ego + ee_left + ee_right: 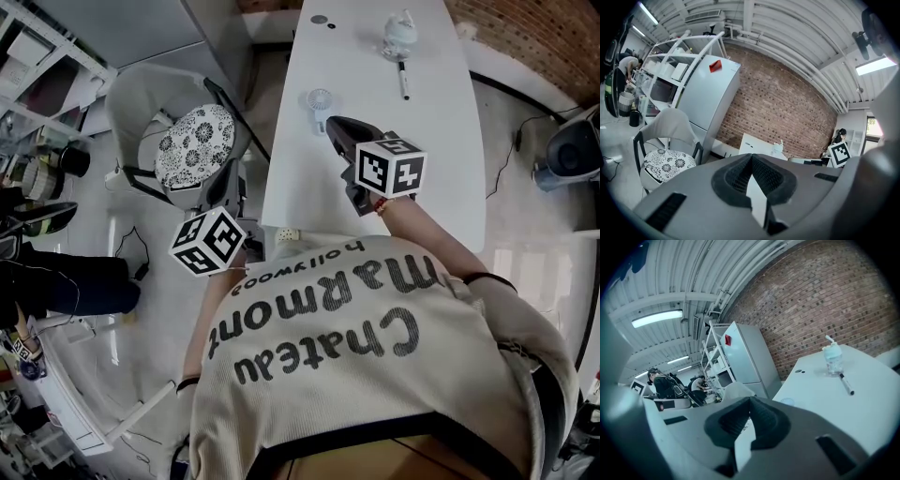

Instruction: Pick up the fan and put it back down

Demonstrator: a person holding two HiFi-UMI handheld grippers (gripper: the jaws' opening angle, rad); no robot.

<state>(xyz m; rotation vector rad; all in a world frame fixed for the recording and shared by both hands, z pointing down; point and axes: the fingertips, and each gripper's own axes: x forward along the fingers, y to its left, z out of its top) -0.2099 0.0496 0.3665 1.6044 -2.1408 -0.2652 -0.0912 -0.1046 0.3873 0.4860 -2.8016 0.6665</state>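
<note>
A small white fan [319,99] lies on the white table [441,141], near its left edge. My right gripper [330,122] reaches over the table with its dark jaws shut and empty, tips just short of the fan. In the right gripper view the fan [788,401] shows as a pale disc just past the closed jaws [749,400]. My left gripper [751,157] is held off the table's left side, jaws together with nothing between them. Its marker cube [208,241] shows in the head view, but its jaws are hidden there.
A clear bottle [400,33] and a pen [403,82] sit at the table's far end, with a dark dot [320,19] to their left. A chair with a patterned cushion [194,145] stands left of the table. A fridge [712,98] and a brick wall [787,108] lie beyond.
</note>
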